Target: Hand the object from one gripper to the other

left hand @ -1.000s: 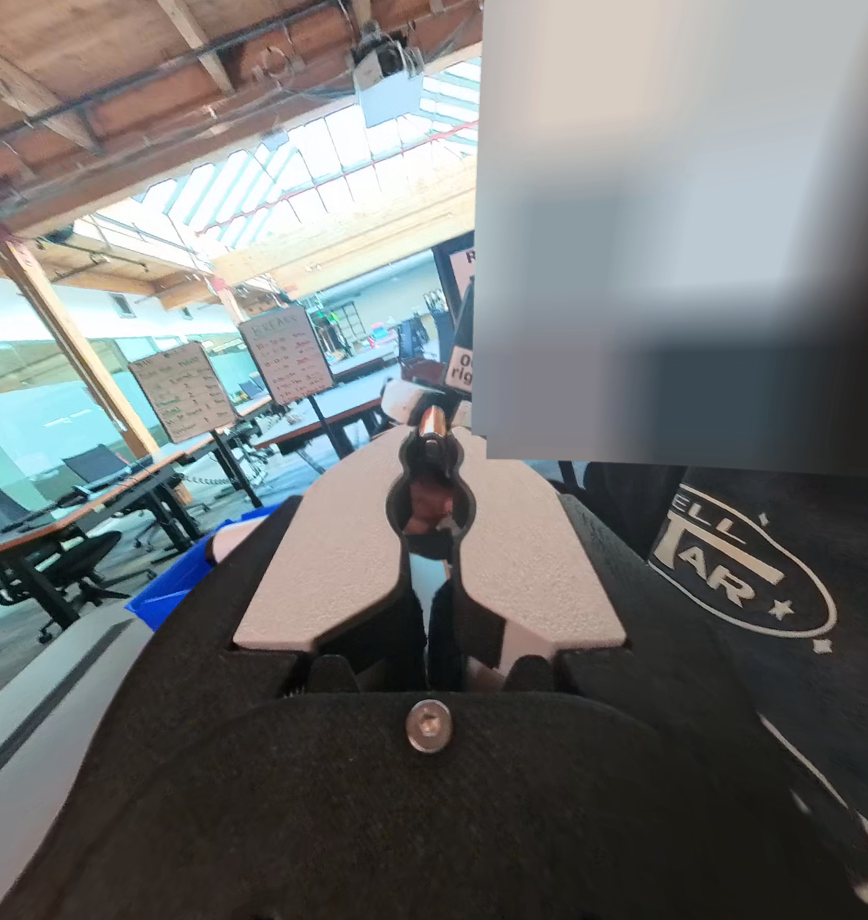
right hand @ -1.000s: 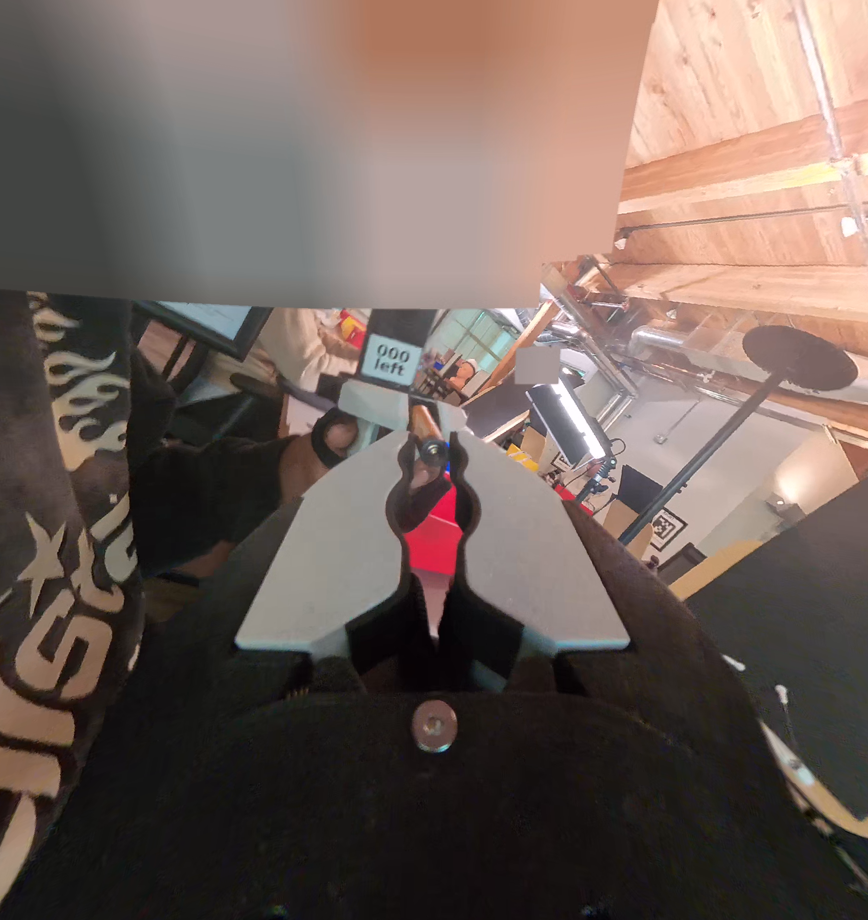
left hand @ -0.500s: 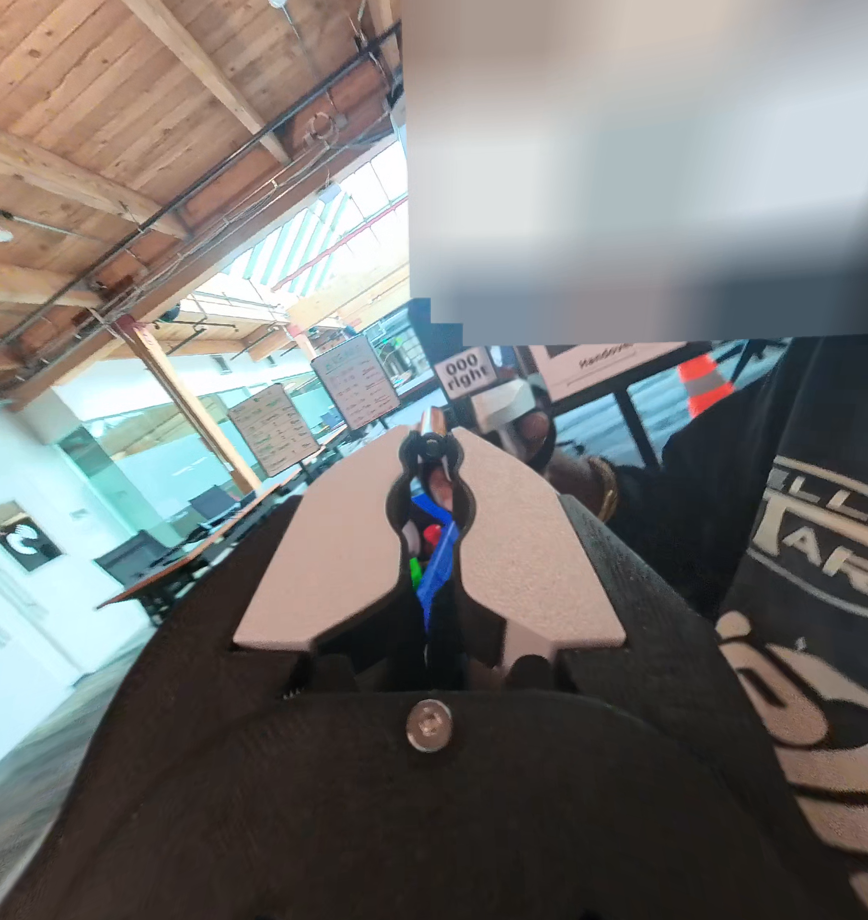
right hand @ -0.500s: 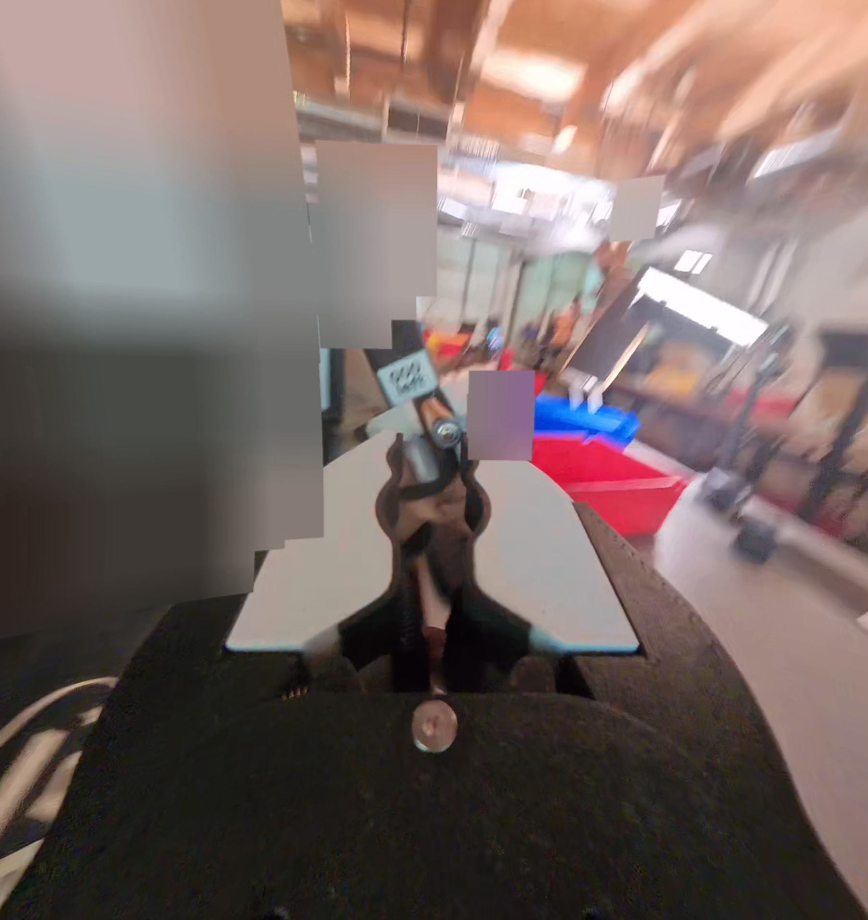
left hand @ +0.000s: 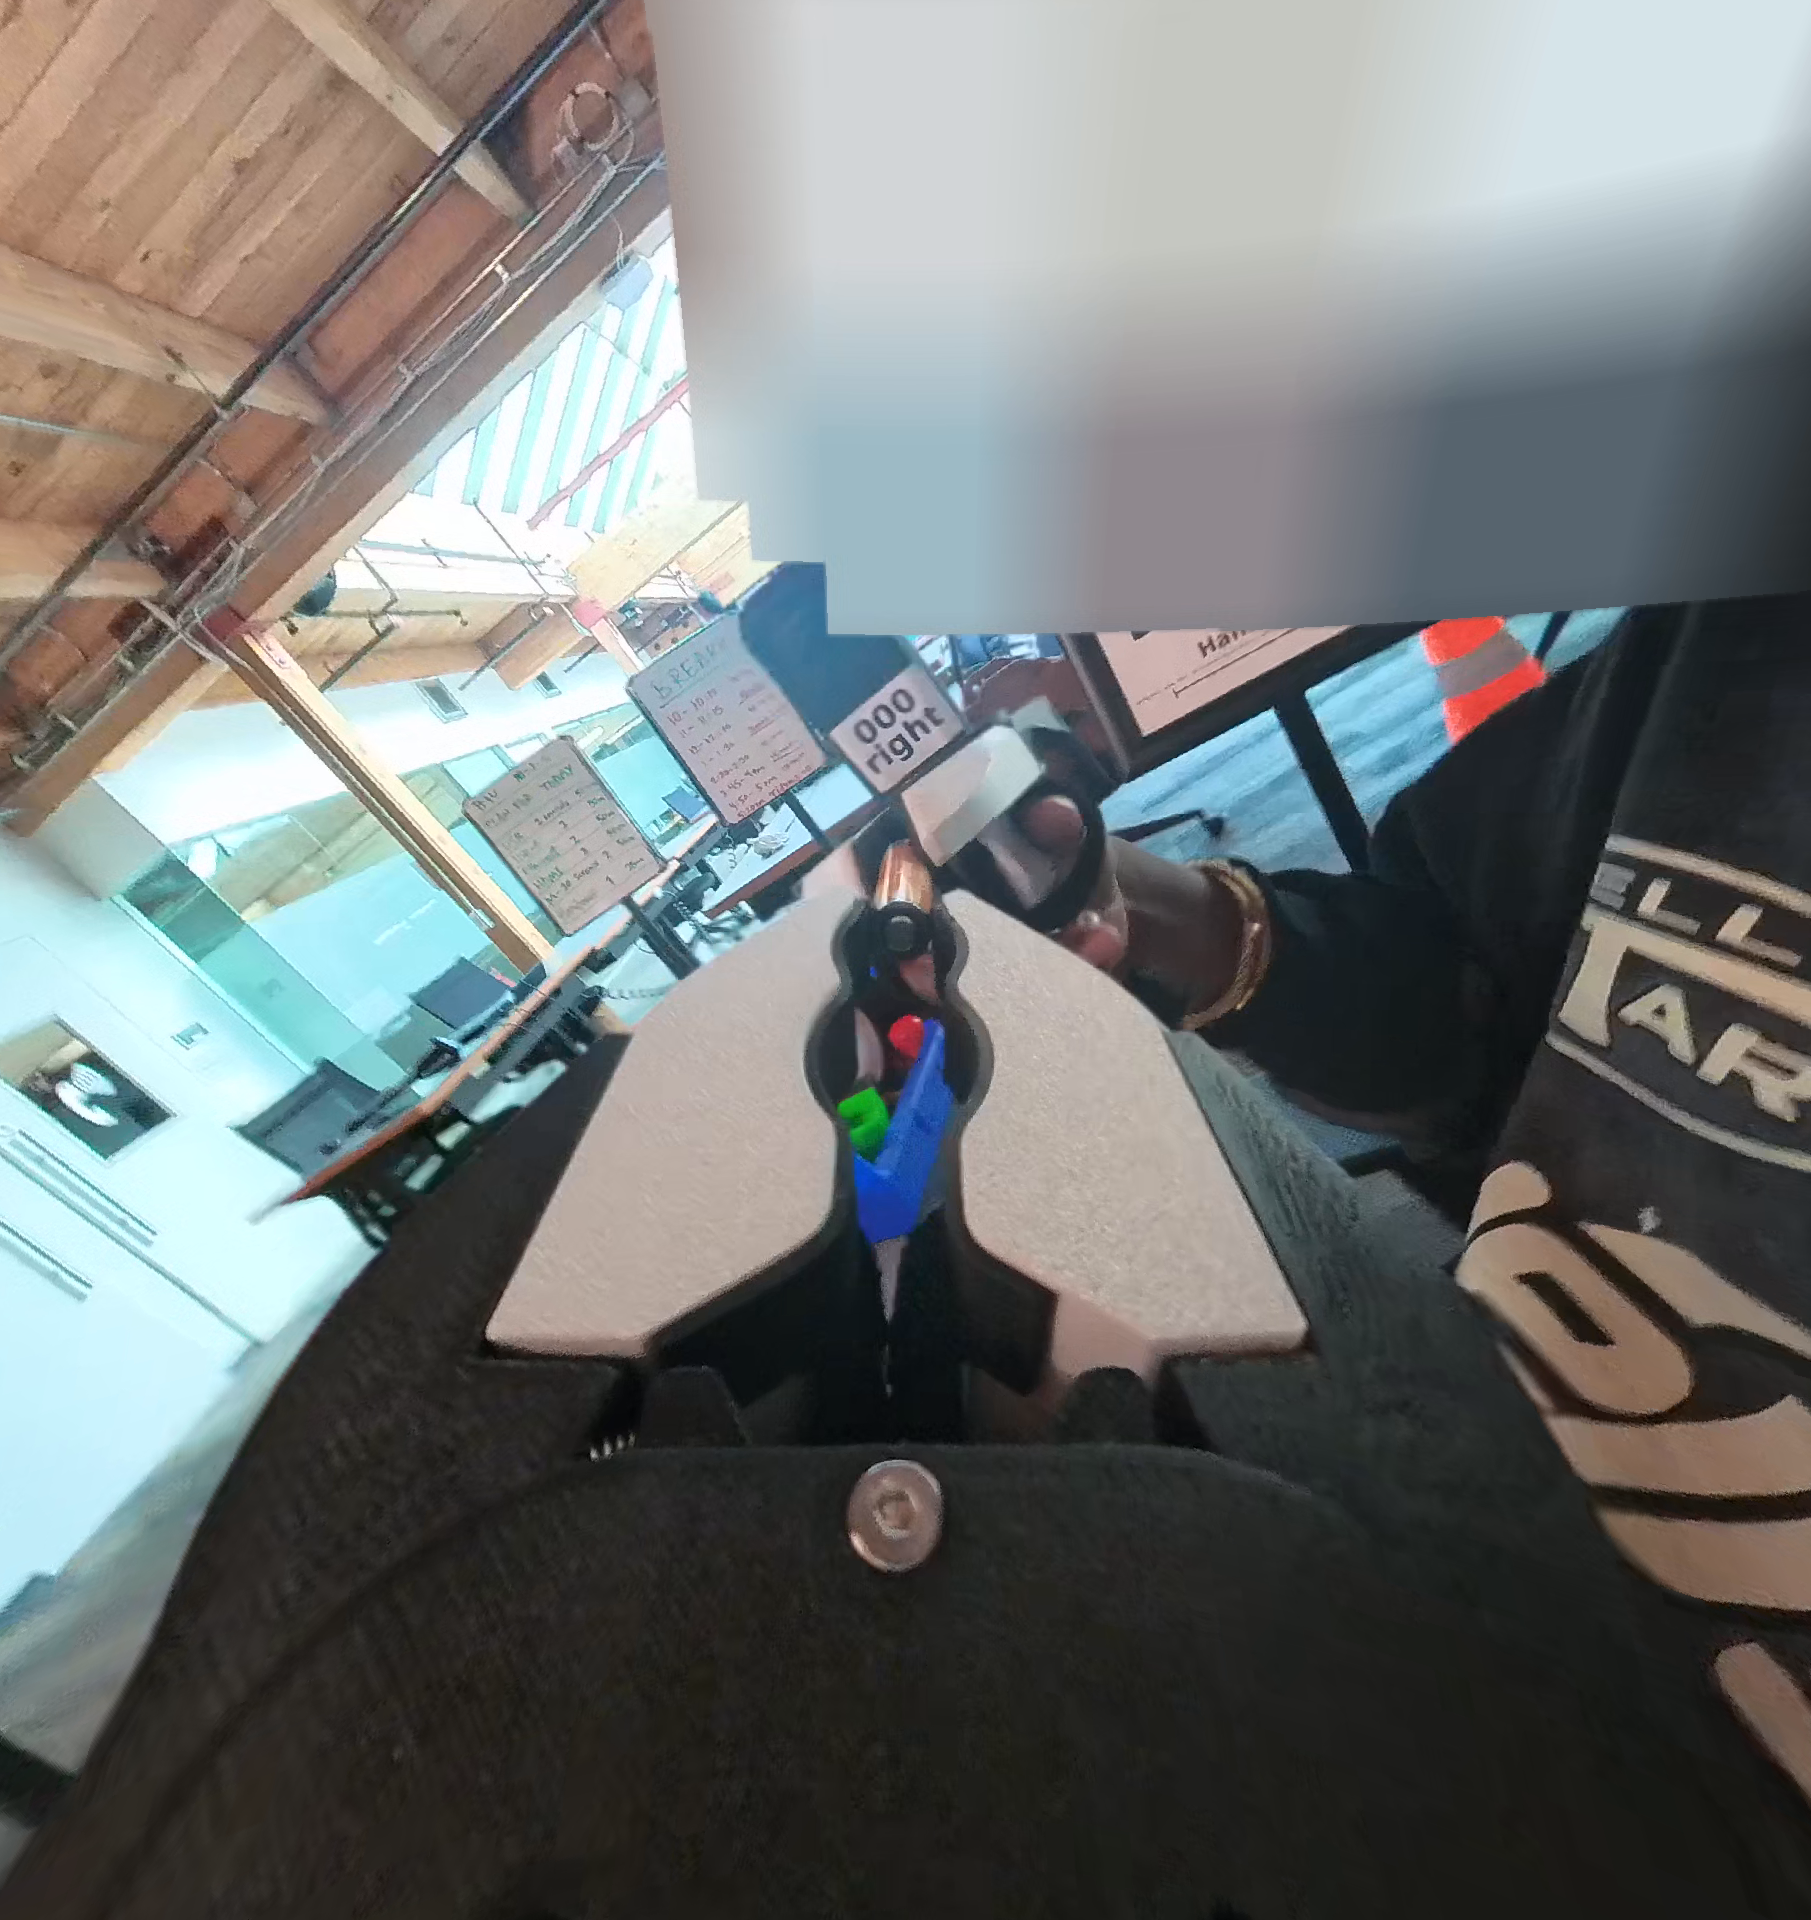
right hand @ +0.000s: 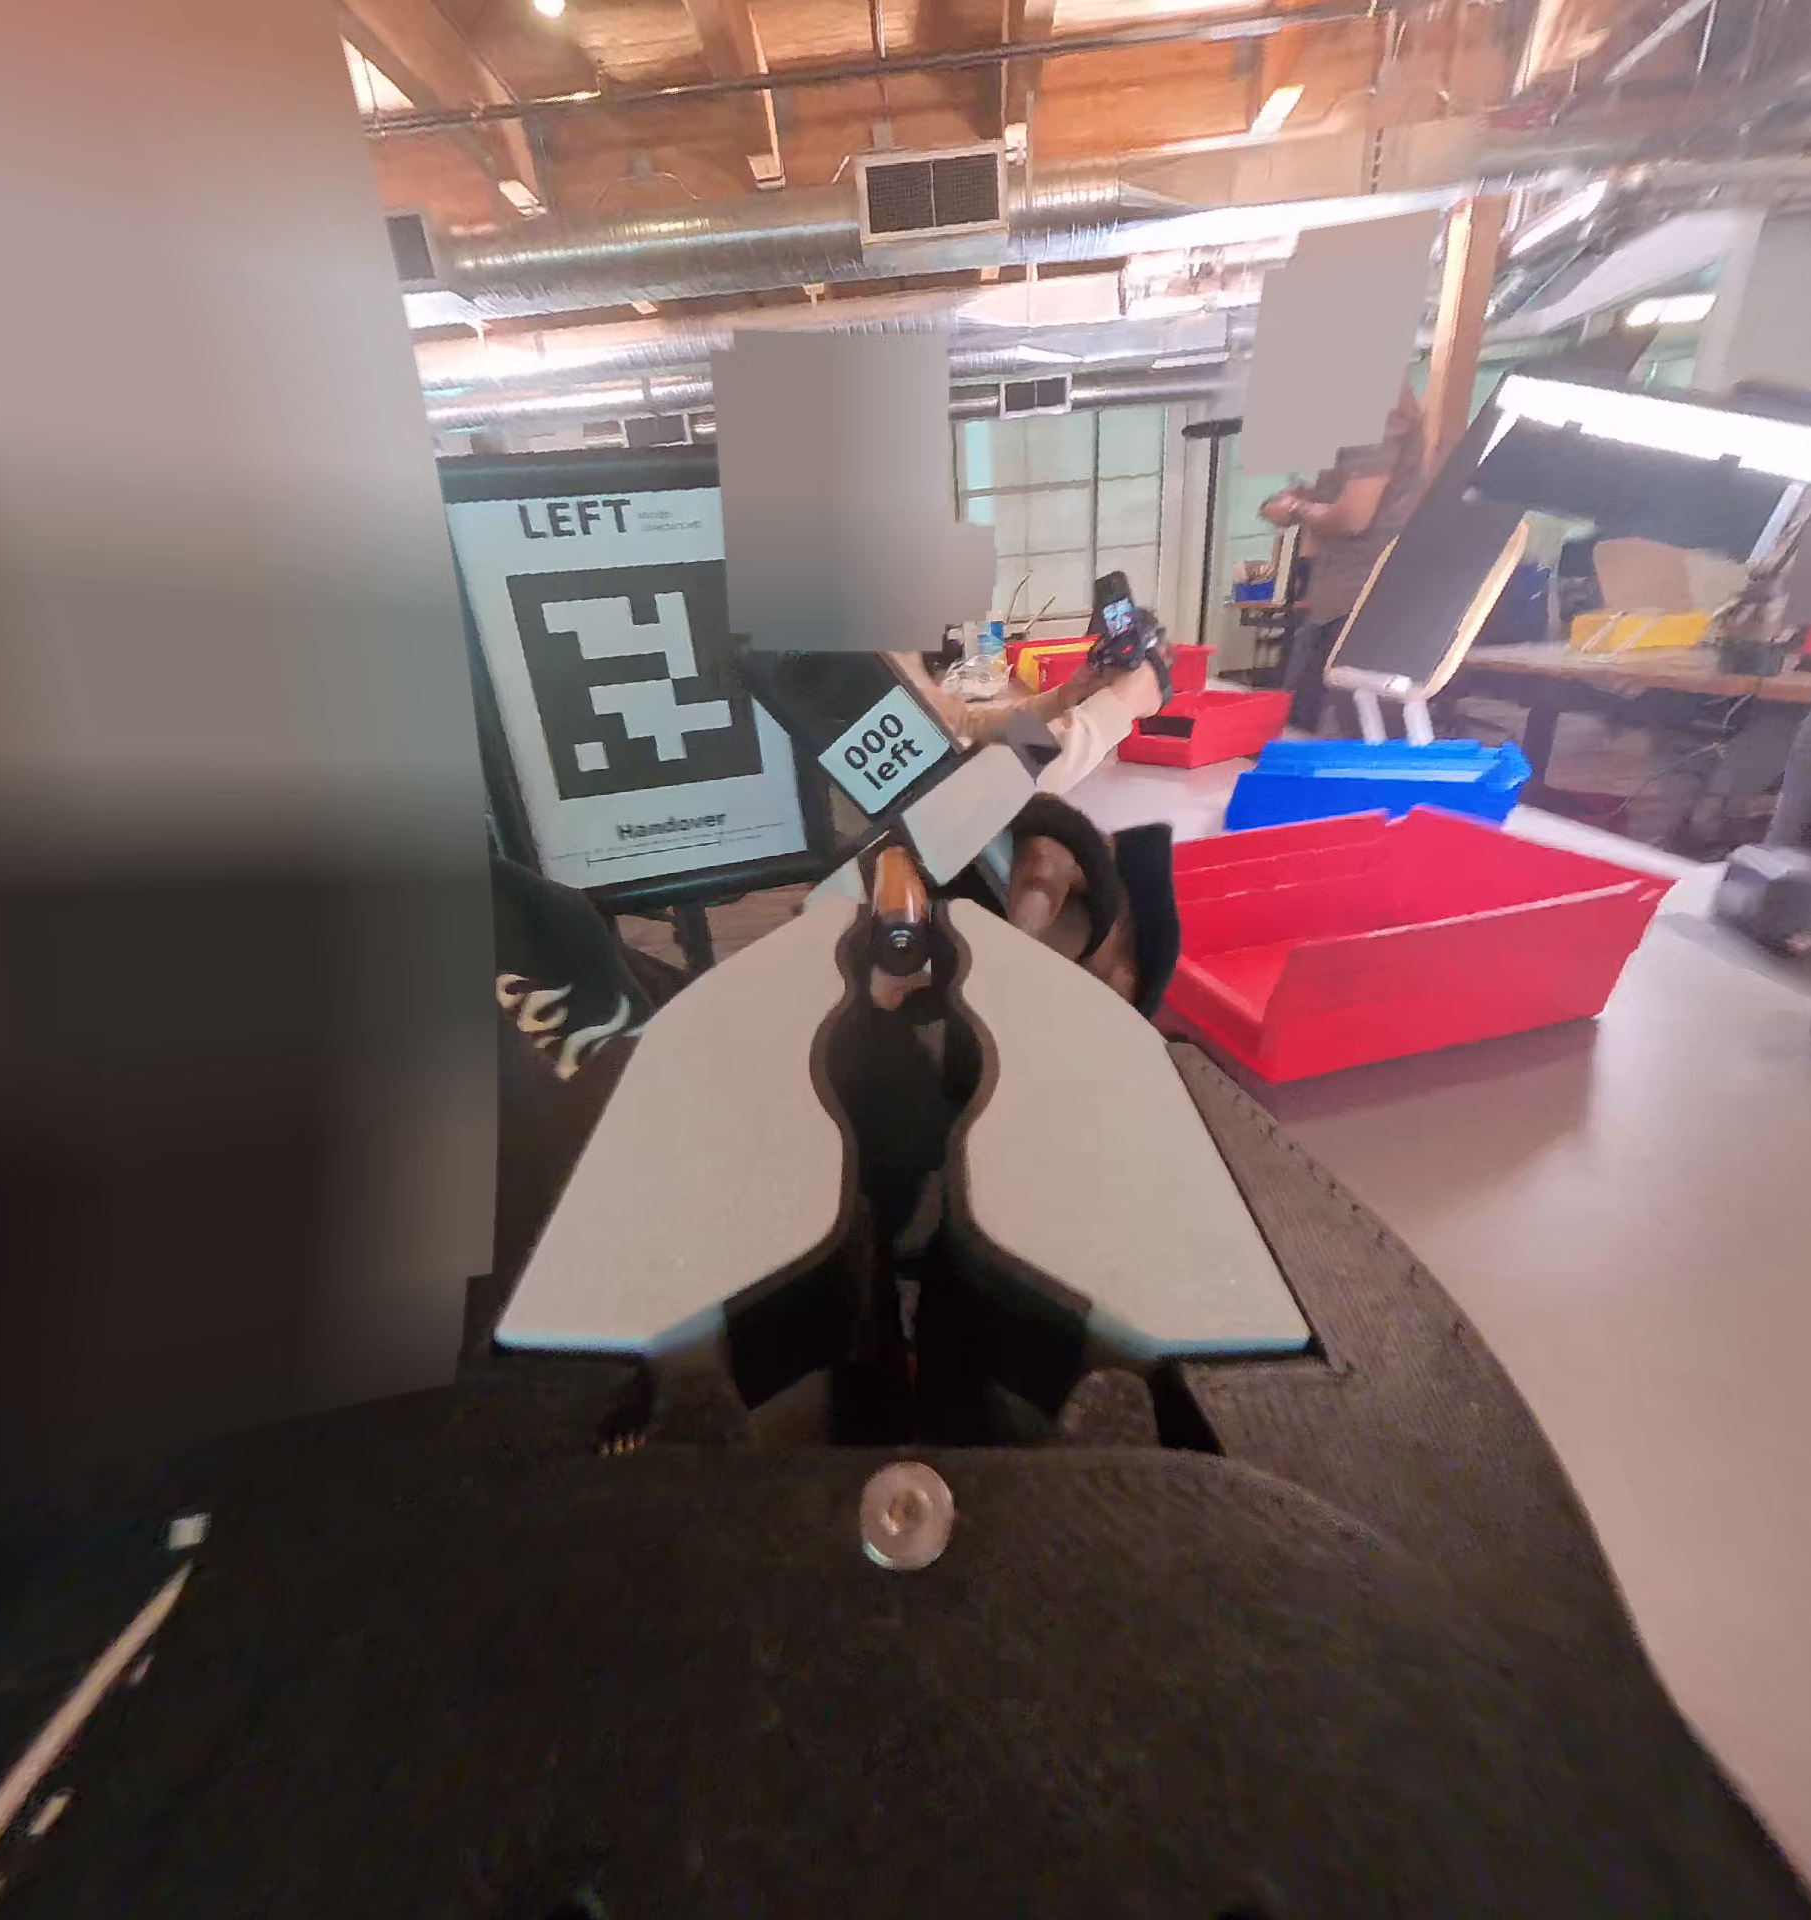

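A slim copper-coloured cylinder [left hand: 901, 883] with a black end cap, shaped like a small battery, is held in the air between two hand-held grippers that face each other tip to tip. In the left wrist view, the left hand-held gripper [left hand: 896, 930] has its pale grey fingers [left hand: 714, 1122] drawn in narrow, and the black end of the cylinder sits right in the gap at their tips. Beyond it the right hand-held gripper [left hand: 968, 800], held by a hand [left hand: 1088, 883] in a black strap, meets the cylinder's far end.

In the right wrist view the same cylinder [right hand: 899, 894] shows as a shiny orange-brown barrel with a dark cap, pinched at the tips of the right hand-held gripper [right hand: 899, 940], whose fingers [right hand: 1088, 1143] are also nearly together. The left hand-held gripper [right hand: 958, 816] closes over the far end. Both grippers appear to grip the cylinder at once.

Behind, a red bin [right hand: 1400, 935] and a blue bin [right hand: 1379, 790] lie on a grey worktop [right hand: 1607, 1247], and a board with a black-and-white square marker [right hand: 631, 686] stands to the left.
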Demonstrator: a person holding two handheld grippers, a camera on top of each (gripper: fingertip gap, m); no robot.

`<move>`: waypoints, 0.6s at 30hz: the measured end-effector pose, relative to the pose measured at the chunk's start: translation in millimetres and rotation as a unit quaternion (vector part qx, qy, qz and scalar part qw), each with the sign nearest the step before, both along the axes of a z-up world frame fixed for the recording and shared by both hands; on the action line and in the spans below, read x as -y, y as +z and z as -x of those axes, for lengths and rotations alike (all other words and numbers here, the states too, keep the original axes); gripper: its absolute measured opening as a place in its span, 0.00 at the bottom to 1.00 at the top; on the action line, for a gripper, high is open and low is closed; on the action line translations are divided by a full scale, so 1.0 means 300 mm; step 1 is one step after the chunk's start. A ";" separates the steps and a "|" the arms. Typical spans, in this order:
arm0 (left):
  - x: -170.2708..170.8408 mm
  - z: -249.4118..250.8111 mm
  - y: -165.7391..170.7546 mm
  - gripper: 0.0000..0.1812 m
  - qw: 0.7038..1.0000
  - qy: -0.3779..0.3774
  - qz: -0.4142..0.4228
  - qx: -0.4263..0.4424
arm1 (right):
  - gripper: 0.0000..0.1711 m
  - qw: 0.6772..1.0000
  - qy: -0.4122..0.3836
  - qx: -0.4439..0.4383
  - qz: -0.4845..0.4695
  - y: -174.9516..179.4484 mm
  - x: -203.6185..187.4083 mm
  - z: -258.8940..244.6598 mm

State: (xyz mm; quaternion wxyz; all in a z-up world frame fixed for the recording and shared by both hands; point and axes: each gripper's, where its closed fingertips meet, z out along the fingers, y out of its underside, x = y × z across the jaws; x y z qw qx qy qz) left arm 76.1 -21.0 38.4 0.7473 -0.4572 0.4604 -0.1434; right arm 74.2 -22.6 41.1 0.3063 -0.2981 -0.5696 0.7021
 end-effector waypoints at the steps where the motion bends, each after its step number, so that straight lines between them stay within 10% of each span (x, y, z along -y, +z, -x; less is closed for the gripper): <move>1: -0.003 0.000 0.002 0.06 1.000 -0.007 0.024 0.015 | 0.06 0.999 -0.014 -0.023 -0.022 0.004 -0.002 0.000; 9: 0.014 -0.021 -0.023 0.13 0.978 -0.090 0.179 0.061 | 0.06 0.923 -0.148 -0.196 -0.296 -0.003 0.016 -0.012; 18: 0.030 -0.029 -0.030 0.06 0.971 -0.109 0.204 0.060 | 0.06 0.895 -0.150 -0.228 -0.352 -0.020 0.039 -0.020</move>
